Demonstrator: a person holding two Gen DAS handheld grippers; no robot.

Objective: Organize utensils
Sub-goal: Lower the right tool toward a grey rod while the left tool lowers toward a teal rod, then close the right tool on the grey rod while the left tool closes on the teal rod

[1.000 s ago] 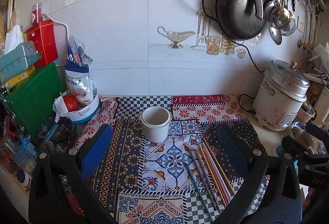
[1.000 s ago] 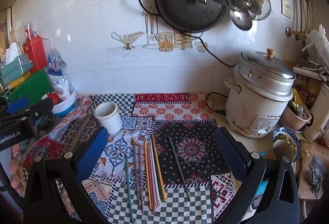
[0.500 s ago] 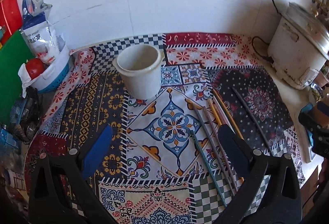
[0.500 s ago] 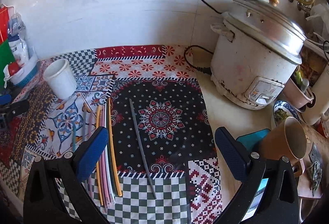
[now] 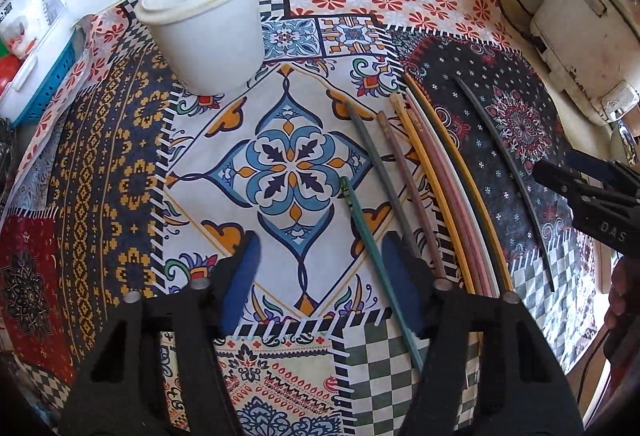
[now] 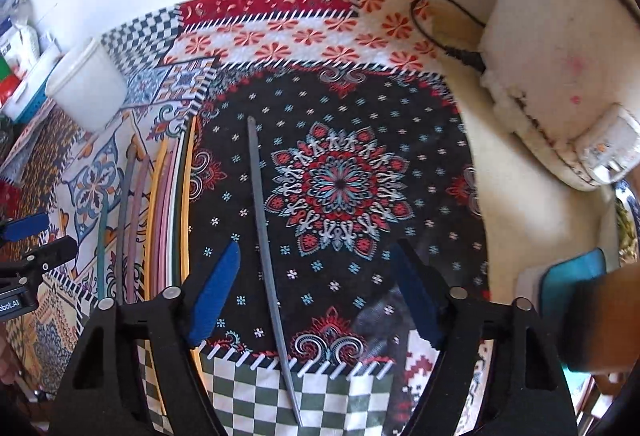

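Patchwork-printed cloth [image 5: 120, 164] covers the counter. Left wrist view: left gripper [image 5: 318, 278] points steeply down, blue pads apart, jaws have just been closing. A teal chopstick [image 5: 374, 256] runs up between the fingers close by the right pad; contact cannot be told. Just right of it lie a grey and a brown stick, then a tight bundle of yellow and pink chopsticks [image 5: 454, 196]. 1 dark grey chopstick [image 5: 508, 164] lies apart on the black floral patch. White cup [image 5: 208, 28] stands upright near the wall, empty. Other gripper at the right edge shows letters "DAS".

Right wrist view: right gripper [image 6: 320, 292] fingers apart, jaws have just been closing, the dark grey chopstick passing between them nearer the left pad, not pinched. White rice cooker [image 6: 560, 84] stands right. Left gripper at the left edge reads "obot.AI".
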